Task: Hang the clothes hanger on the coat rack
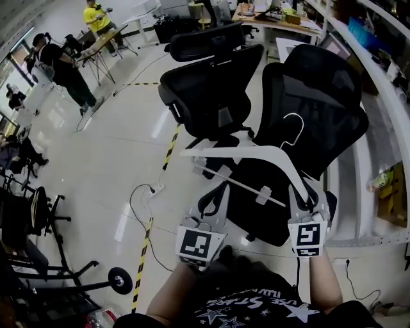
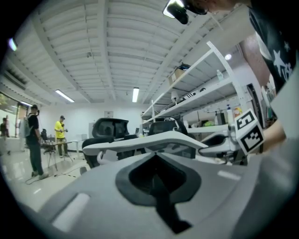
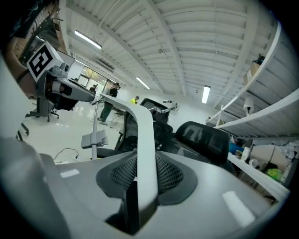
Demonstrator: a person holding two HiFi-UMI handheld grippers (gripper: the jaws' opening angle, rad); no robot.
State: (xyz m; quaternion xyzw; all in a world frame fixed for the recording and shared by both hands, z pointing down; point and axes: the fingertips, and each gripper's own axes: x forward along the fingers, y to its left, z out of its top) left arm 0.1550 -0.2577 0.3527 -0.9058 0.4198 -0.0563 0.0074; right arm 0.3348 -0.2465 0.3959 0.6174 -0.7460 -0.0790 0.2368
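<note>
Two people stand far left across the floor, one in black (image 1: 61, 64), one in yellow (image 1: 96, 18). A cable (image 1: 138, 205) loops on the floor just left of the L gripper (image 1: 216, 192) (image 2: 156, 158). Its jaws are pressed together w/ nothing between them. The white hanger (image 1: 256, 152) (image 2: 154, 140) (image 3: 145, 135) crosses just past their tips. It's held up in the air in front of two black office chairs (image 1: 211, 83), w/ its wire hook (image 1: 291, 128) seen against the right-hand chair's back. R gripper (image 1: 307, 195) (image 3: 142, 177) is clamped on the hanger's right arm, near the end. Shelves (image 1: 378, 83) run along the far right.
</note>
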